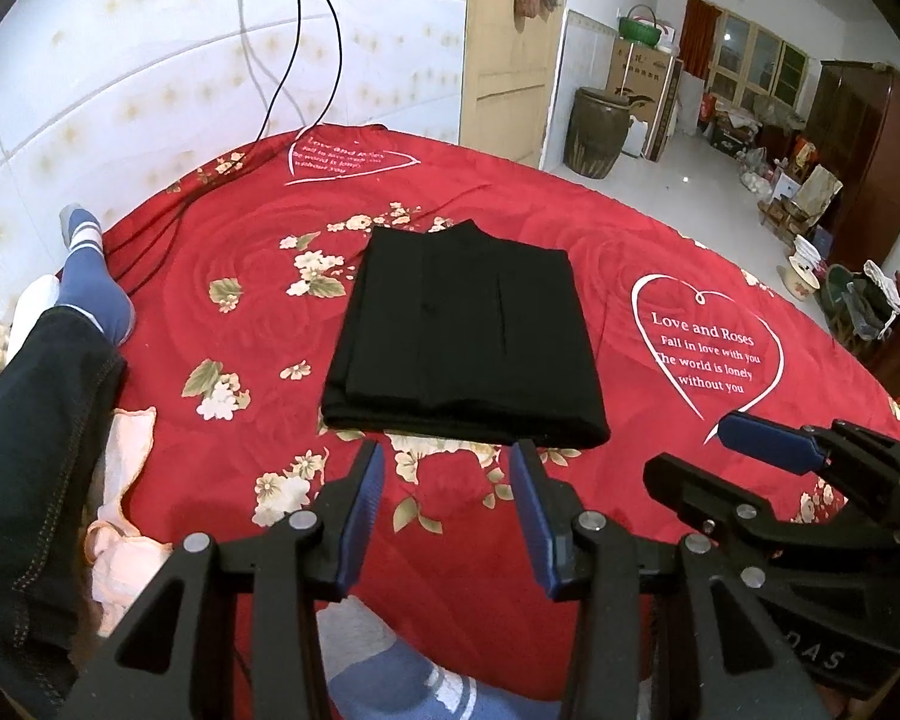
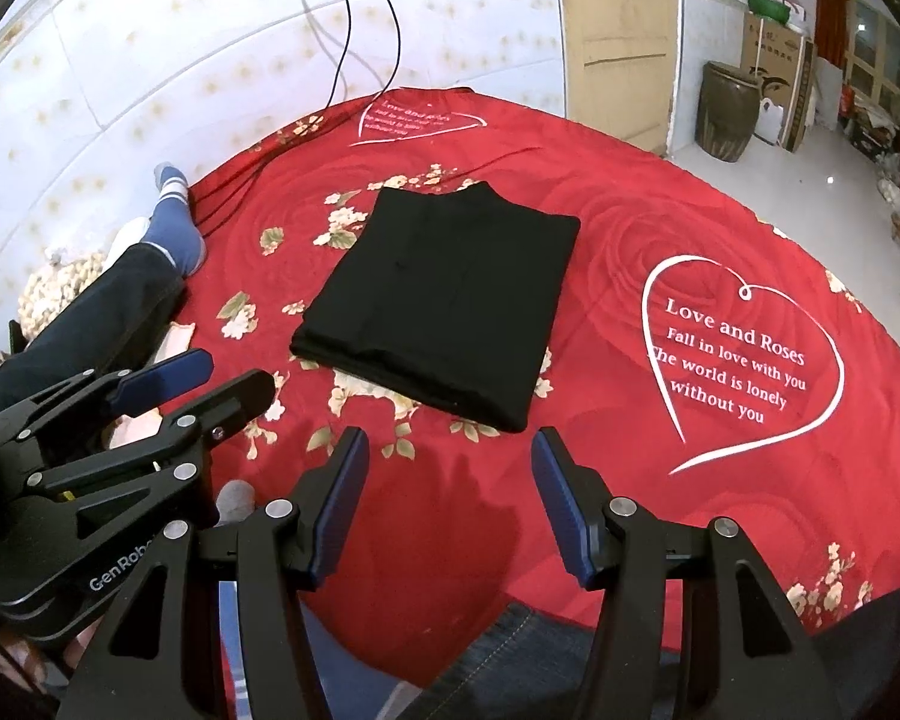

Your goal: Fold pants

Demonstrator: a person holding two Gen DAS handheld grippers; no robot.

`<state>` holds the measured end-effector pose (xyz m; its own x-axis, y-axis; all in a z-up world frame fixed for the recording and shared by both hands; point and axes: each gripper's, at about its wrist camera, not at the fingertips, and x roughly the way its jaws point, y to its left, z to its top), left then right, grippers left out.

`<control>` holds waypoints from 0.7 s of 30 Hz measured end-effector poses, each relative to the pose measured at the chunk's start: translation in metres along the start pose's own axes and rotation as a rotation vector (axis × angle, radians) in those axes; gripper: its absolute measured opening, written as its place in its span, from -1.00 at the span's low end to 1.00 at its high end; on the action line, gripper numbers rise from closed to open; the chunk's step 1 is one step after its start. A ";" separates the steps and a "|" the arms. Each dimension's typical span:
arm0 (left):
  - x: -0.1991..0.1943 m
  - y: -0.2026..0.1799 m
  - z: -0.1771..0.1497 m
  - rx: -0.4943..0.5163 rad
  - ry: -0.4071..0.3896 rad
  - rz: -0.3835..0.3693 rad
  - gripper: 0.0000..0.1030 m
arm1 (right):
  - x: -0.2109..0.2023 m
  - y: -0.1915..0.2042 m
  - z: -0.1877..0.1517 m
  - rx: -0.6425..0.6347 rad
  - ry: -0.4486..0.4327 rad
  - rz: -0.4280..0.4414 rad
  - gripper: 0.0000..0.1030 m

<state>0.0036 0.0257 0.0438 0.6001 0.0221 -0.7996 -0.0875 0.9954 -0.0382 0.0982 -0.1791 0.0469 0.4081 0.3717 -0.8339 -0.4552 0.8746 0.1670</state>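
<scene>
Nearest, the left gripper [image 1: 447, 468] and right gripper [image 2: 450, 453] hover with jaws apart, gripping nothing, just short of the black pants [image 1: 462, 342], which lie folded into a neat rectangle on the red floral bedspread [image 1: 630, 228].

Black pants [image 1: 462, 336] are seen folded flat on the red bedspread [image 1: 570, 228]; the left gripper [image 1: 447, 480] is held at 6 o'clock, jaws apart and empty.
</scene>
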 end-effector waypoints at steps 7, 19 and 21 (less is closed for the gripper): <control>0.001 0.001 0.000 0.000 0.003 -0.003 -0.11 | 0.001 0.001 0.000 0.001 0.004 0.000 0.10; 0.004 -0.002 -0.004 0.002 0.011 -0.008 -0.11 | 0.003 0.001 -0.001 0.000 0.013 0.002 0.10; 0.005 -0.002 -0.004 0.003 0.011 -0.007 -0.11 | 0.003 0.001 -0.001 0.000 0.011 0.001 0.10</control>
<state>0.0030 0.0235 0.0375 0.5919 0.0143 -0.8059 -0.0807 0.9959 -0.0416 0.0981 -0.1776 0.0443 0.3984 0.3693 -0.8396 -0.4556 0.8741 0.1683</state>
